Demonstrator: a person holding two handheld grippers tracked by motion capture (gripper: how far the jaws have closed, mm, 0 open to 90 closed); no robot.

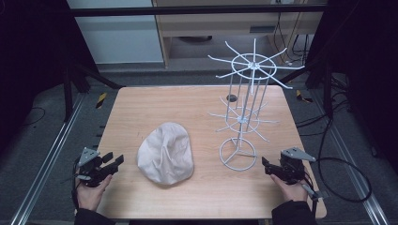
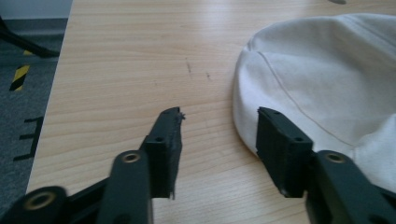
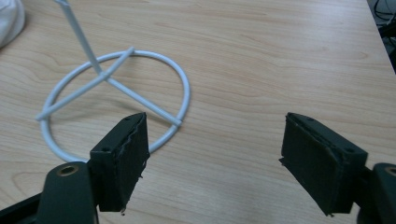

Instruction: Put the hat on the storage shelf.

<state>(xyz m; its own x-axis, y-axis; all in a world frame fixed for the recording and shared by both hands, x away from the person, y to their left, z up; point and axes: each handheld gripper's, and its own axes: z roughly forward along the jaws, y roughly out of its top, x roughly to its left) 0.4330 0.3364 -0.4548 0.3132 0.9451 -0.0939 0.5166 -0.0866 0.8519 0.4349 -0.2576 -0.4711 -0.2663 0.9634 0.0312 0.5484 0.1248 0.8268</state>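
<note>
Jaws stand apart on my left gripper (image 1: 114,162), empty and low over the near left of the table (image 1: 141,101), because the white cap (image 1: 165,153) lies just to its right and I need the gap ready for its edge. In the left gripper view the cap's (image 2: 327,74) rim curves right in front of one jaw, near but not yet touching. The cap lies flat and slack on the wood, crown up, so I judge a pinch at the rim is the easiest way in.

My right gripper (image 1: 268,165) is likewise spread wide and holds nothing; it waits at the near right, just beside the ring base of the white wire rack (image 1: 244,117). In the right gripper view that ring (image 3: 116,100) lies ahead of my left jaw. The rack stands upright with its prongs bare, so I take it as where the cap belongs.
</note>
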